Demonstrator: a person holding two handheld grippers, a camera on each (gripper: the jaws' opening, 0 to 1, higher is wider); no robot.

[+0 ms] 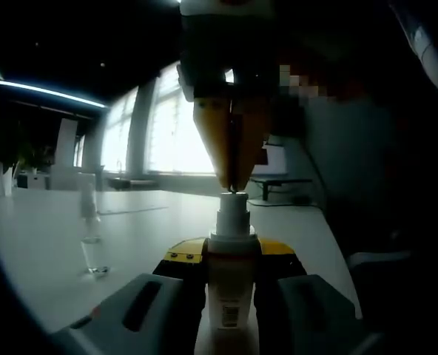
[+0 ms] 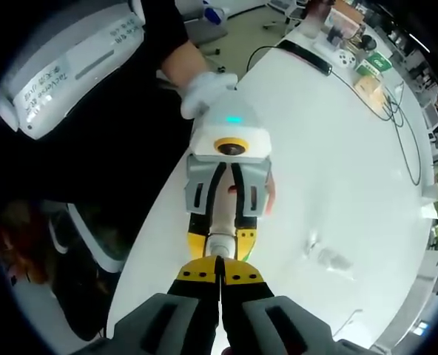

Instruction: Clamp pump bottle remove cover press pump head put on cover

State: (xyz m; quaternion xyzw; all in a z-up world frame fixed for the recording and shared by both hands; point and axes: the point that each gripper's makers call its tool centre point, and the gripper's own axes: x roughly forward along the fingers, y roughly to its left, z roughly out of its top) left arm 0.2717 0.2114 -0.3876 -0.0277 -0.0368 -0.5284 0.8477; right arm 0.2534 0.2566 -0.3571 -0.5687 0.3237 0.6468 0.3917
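The left gripper (image 1: 230, 285) is clamped on the pump bottle (image 1: 231, 277), which stands upright between its jaws above the white table (image 1: 49, 237). The right gripper (image 2: 220, 277) comes down from above with its jaws pressed together, their tips touching the pump head (image 1: 233, 205). The clear cover (image 1: 92, 244) stands on the table, well apart to one side.

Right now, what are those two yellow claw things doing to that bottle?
A person is working two hand-held grippers on a white table. The left gripper is clamped around the pump bottle, holding it upright. The right gripper, jaws shut, comes down from above with its tips on the pump head. The clear cover stands on the table to the side, off the bottle.
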